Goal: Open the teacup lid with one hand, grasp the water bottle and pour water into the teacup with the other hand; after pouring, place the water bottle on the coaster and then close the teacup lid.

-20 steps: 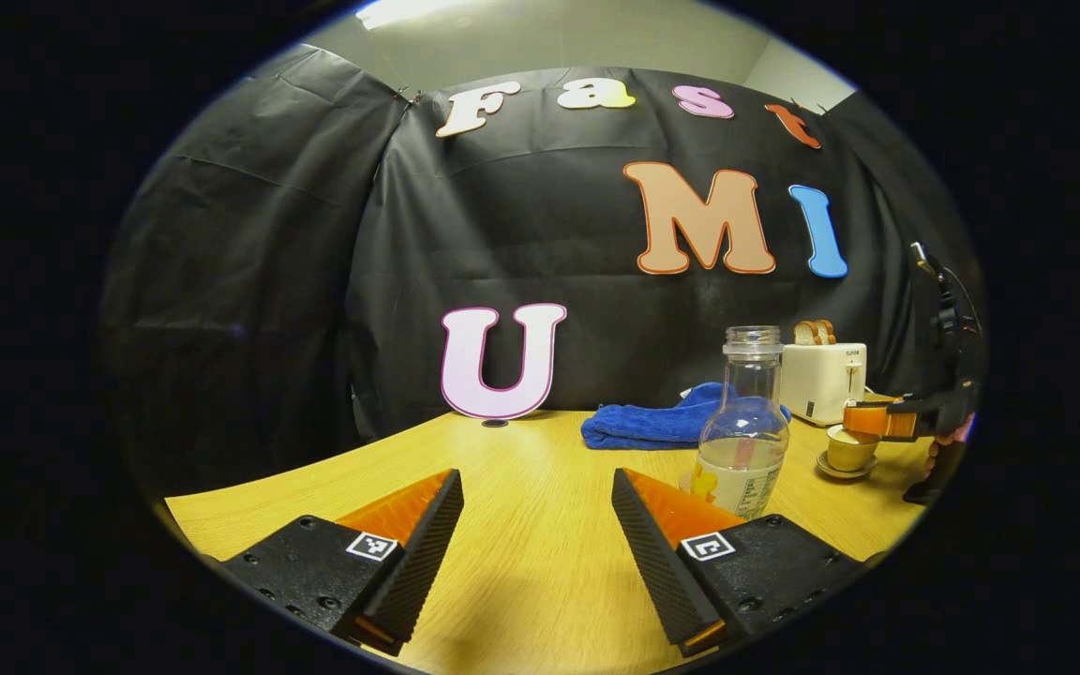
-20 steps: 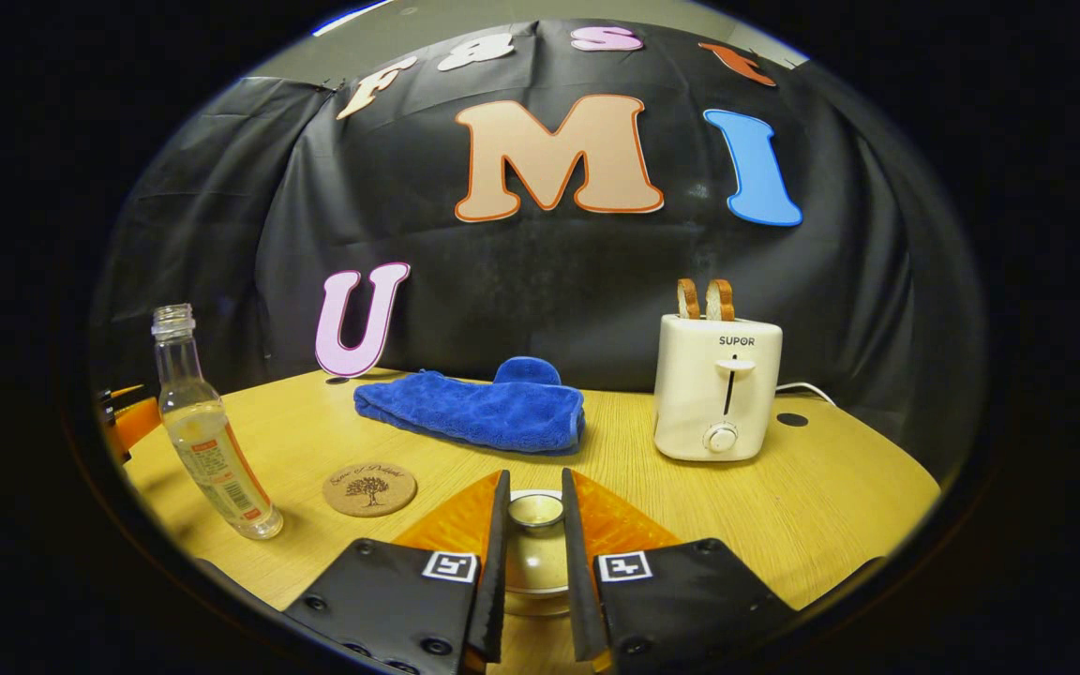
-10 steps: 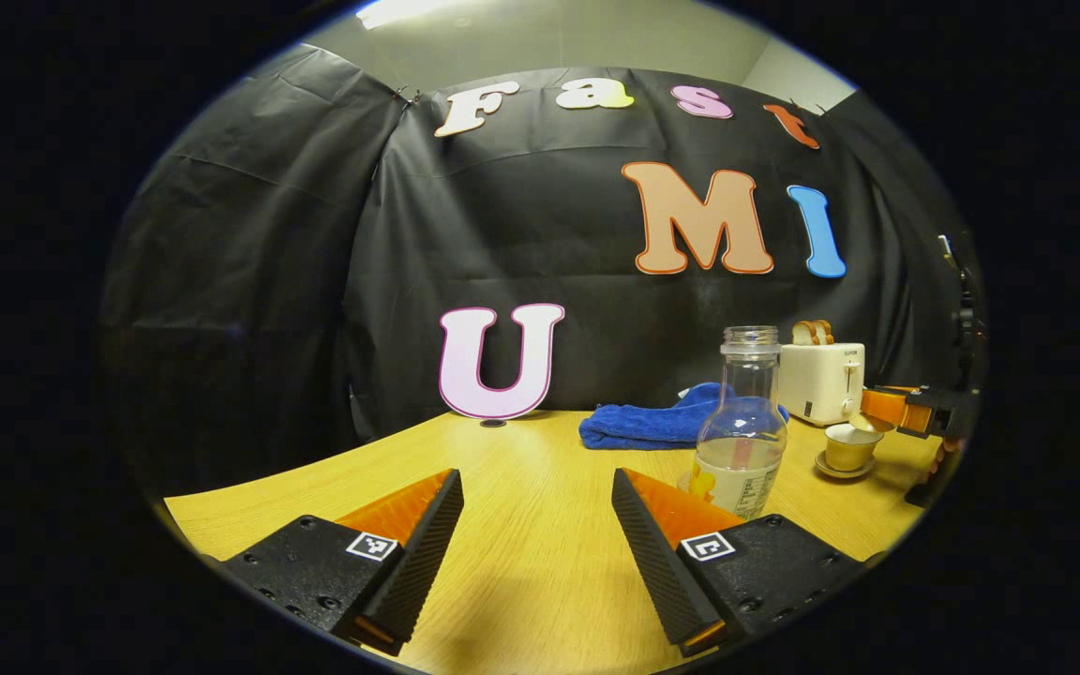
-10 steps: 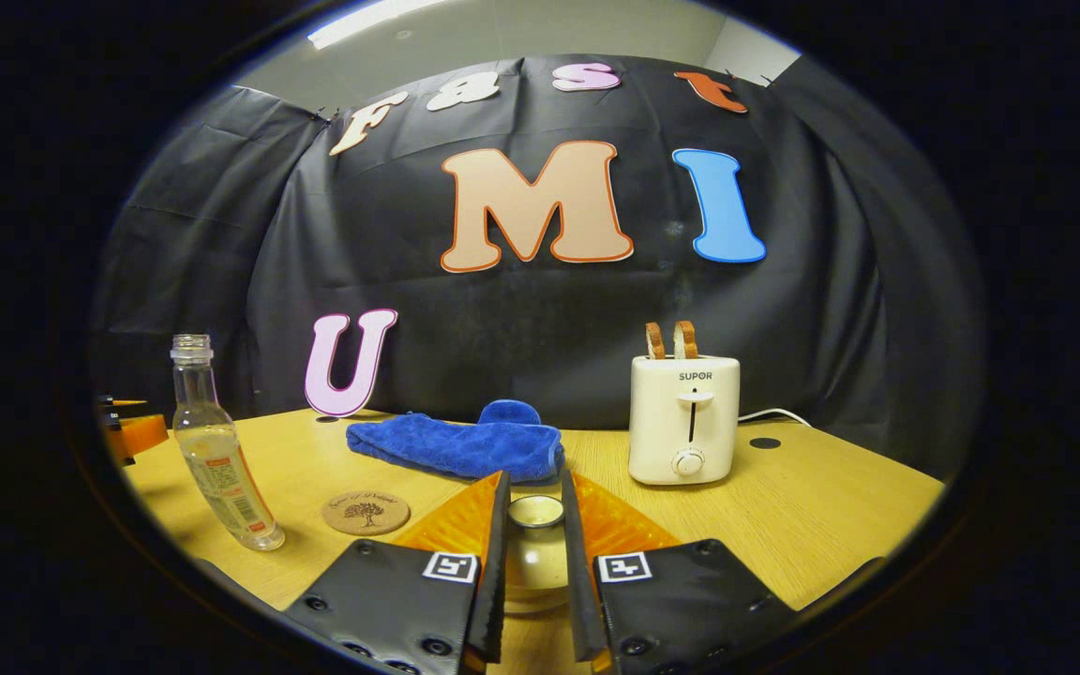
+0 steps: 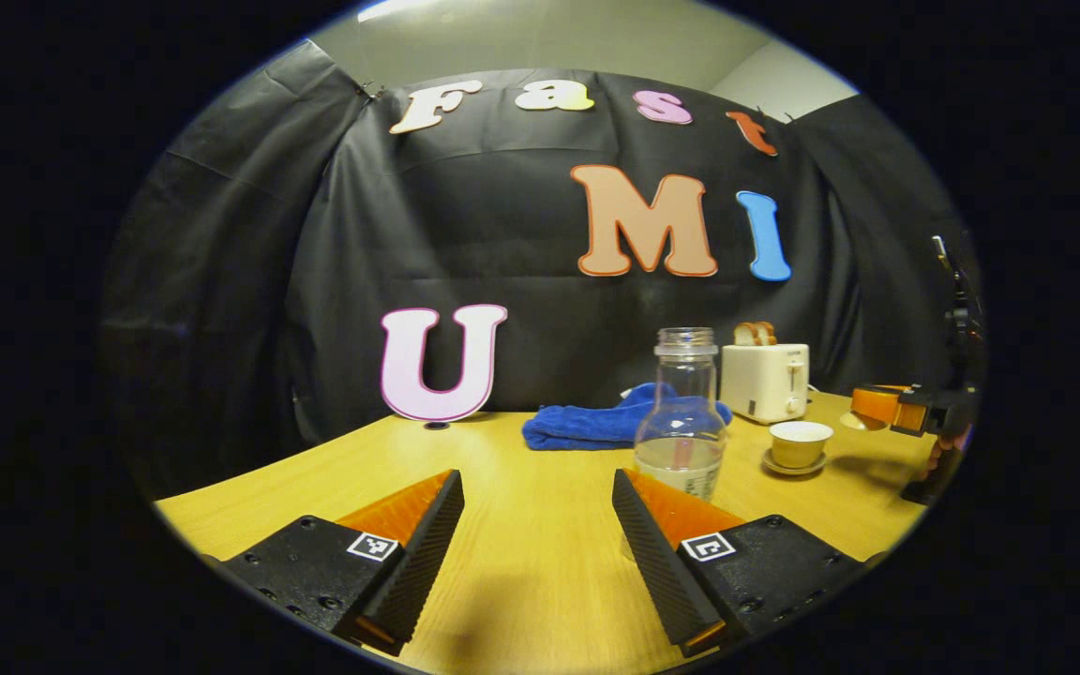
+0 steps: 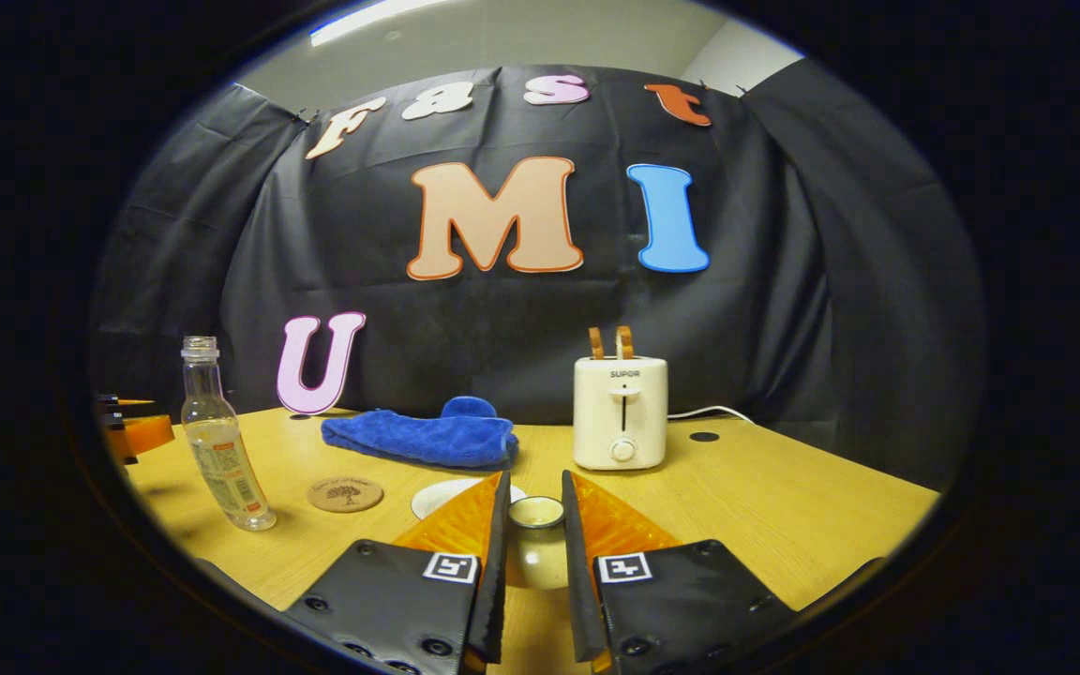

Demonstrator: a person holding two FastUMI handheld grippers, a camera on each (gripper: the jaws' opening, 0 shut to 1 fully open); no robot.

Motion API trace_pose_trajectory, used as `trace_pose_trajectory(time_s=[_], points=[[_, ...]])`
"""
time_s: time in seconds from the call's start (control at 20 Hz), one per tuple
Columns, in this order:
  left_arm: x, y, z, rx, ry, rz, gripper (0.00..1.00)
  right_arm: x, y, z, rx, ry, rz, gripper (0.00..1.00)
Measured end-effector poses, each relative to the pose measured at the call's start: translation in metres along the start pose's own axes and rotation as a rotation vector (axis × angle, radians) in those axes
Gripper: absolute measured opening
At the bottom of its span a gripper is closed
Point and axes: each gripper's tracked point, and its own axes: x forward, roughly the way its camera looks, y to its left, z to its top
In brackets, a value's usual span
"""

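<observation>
A clear water bottle (image 5: pixel 685 412) without a cap, holding a little water, stands just beyond my left gripper's right finger. My left gripper (image 5: pixel 536 480) is open with nothing between its fingers. To the bottle's right the cream teacup (image 5: pixel 800 442) sits uncovered on its saucer. Right of the cup and slightly above it hangs my right gripper (image 5: pixel 887 408). In the right gripper view, that gripper (image 6: pixel 534 480) is shut on the teacup lid (image 6: pixel 536 514) by its knob. The bottle (image 6: pixel 217 441) and a round cork coaster (image 6: pixel 345 494) lie to its left, with the cup's pale rim (image 6: pixel 442 497) beside the left finger.
A white toaster (image 6: pixel 620 412) with bread slices stands at the back of the wooden table (image 6: pixel 784 506), its cord trailing right. A blue towel (image 6: pixel 423 436) lies folded behind the coaster. The toaster (image 5: pixel 765 380) and the towel (image 5: pixel 596 427) sit behind the bottle in the left gripper view.
My right gripper lifted the lid off the teacup and carried it up and to the right. My left gripper swung right, bringing the bottle closer to its centre line.
</observation>
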Motion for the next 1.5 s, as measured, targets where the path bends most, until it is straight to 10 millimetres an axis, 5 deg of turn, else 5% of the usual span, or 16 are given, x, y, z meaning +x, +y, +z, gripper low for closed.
trace_pose_trajectory(time_s=[0.85,1.5], points=[[0.016,-0.073,-0.009,0.014,0.056,-0.288,0.93,-0.044,-0.035,0.004,-0.003,-0.004,-0.070,0.32],[0.054,-0.086,-0.032,0.018,0.214,-0.248,0.94,-0.051,-0.036,0.003,-0.003,-0.002,-0.066,0.32]])
